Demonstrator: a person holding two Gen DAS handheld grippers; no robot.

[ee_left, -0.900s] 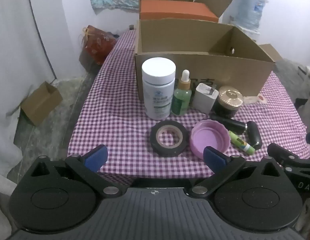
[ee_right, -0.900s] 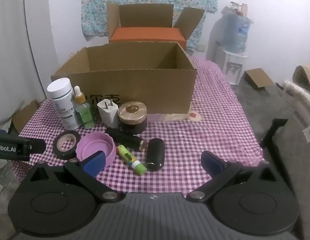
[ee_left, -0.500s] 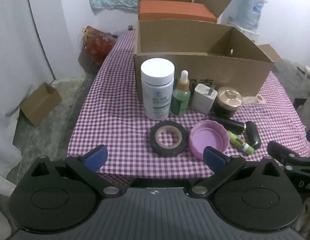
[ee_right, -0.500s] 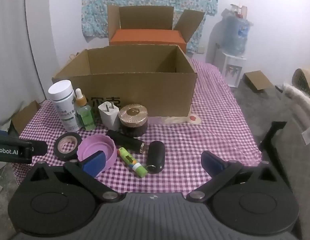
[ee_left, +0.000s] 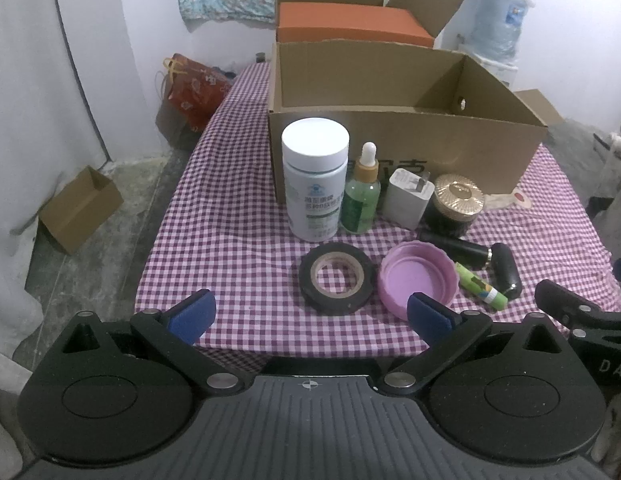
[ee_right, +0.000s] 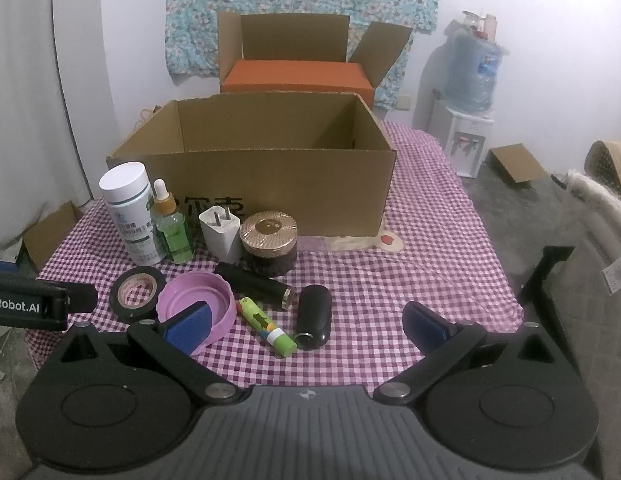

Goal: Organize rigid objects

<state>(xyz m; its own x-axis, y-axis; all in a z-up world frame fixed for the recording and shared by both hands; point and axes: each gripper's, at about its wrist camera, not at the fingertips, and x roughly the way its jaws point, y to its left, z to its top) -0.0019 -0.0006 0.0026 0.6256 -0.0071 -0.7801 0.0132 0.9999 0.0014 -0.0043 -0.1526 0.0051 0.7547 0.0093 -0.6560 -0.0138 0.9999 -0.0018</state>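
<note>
Left gripper (ee_left: 309,312) and right gripper (ee_right: 304,324) are held wide apart, nothing gripped. Tape roll (ee_left: 337,278), pink lid (ee_left: 417,276), bottles are seen just ahead; cardboard box (ee_left: 406,152) behind them.

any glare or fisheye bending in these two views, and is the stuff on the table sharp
Left wrist view: bright glare on the white bottle cap, cardboard box edges bowed, objects sharp. Right wrist view: even dim light, corners vignetted black, wall line curved, objects sharp.
</note>
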